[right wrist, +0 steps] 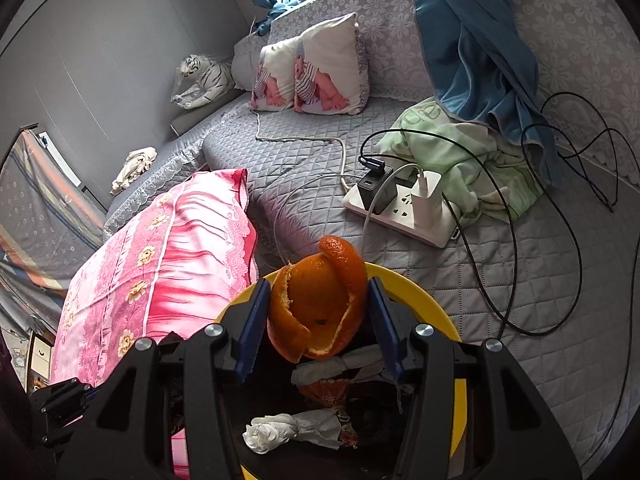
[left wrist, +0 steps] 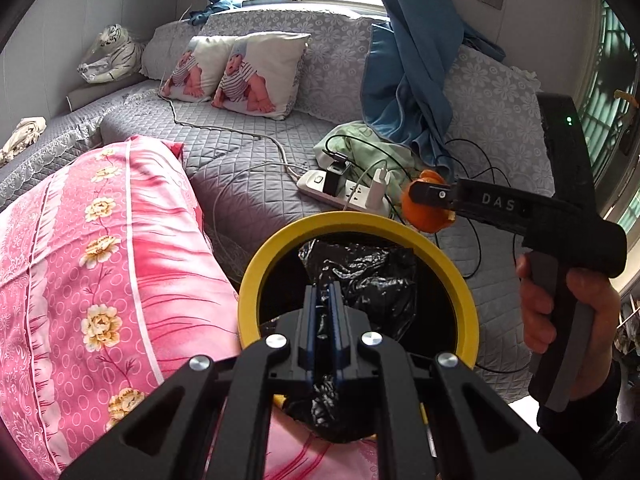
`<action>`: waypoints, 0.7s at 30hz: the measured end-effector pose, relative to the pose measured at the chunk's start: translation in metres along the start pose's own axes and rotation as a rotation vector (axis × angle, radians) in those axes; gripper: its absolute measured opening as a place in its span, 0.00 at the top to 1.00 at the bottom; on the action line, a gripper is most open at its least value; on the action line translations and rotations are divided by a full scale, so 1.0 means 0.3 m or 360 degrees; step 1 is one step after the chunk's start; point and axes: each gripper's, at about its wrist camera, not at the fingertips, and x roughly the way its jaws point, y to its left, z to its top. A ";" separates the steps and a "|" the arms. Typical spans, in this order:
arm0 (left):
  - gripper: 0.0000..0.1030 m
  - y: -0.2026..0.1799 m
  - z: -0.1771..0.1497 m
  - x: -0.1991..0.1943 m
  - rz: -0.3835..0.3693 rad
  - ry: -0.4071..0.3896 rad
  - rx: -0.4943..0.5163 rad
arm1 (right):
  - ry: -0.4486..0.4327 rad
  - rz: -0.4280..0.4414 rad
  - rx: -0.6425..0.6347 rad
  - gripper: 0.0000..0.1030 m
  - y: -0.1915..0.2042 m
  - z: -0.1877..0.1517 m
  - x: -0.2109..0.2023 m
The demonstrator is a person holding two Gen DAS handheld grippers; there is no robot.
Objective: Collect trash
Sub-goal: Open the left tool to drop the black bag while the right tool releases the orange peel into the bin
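A: We are holding the bin (left wrist: 256, 280) with the left gripper (left wrist: 325, 300); its jaws are pressed together on the near rim and the black liner (left wrist: 368, 276). The right gripper (right wrist: 316, 312) is carrying the peel (right wrist: 320, 300), jaws partway apart and clamped on it from both sides.

B: Where is the peel sitting relative to the opening?

A: In the right wrist view it is hanging over the bin's far rim, with tissue wads (right wrist: 280, 428) and a wrapper already lying inside. In the left wrist view it is reading as just beyond the rim, so we are judging it not yet fully over the mouth.

B: Then we are bringing the peel toward the centre of the opening before parting the jaws. A curled peel can be catching on a pad, so we are opening wide and letting it fall clear.

A: Agreed. We are keeping the bin level against the pink pillow (left wrist: 100, 260).

B: Clearances?

A: The power strip (right wrist: 400, 208) and black cables (right wrist: 560, 200) are lying on the bed (right wrist: 540, 320) just behind the bin. The open room is above the mouth, so we are withdrawing upward rather than forward.
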 end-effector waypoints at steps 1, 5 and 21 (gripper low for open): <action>0.94 -0.006 -0.005 0.005 0.0002 0.0010 0.0002 | 0.0005 -0.0003 0.0005 0.54 -0.004 0.000 0.005; 0.94 -0.015 -0.005 0.029 -0.0007 0.0028 0.0010 | 0.0026 -0.0003 0.0015 0.54 -0.008 -0.003 0.020; 0.60 0.038 -0.004 -0.001 0.0010 -0.0007 -0.0077 | 0.0086 -0.0062 0.0036 0.48 -0.016 0.011 0.077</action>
